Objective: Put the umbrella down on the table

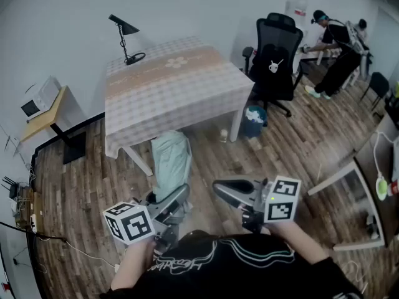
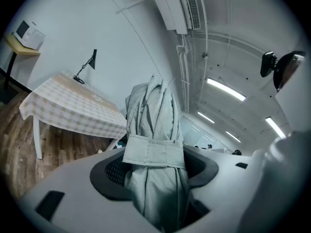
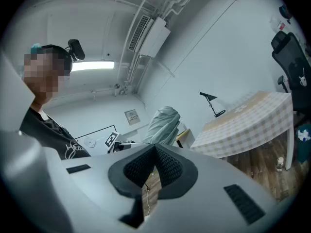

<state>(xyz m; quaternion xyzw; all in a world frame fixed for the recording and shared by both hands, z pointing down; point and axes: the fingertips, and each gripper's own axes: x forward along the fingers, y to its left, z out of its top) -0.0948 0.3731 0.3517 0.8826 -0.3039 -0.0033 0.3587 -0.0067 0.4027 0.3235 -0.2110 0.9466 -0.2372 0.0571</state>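
A folded pale grey-green umbrella, bound by its strap, stands upright between the pads of my left gripper. In the left gripper view the umbrella fills the gap of that gripper, and both pads press on its cloth. My right gripper hangs level to the right of it, apart from the umbrella, its jaws shut with nothing in them. In the right gripper view its pads meet at the tip of the gripper, and the umbrella shows beyond. The table with the checked cloth lies ahead.
A black desk lamp stands on the table's far left corner. A black office chair and a blue bin sit to the table's right. A person bends over at the back right. A side table with a microwave is left.
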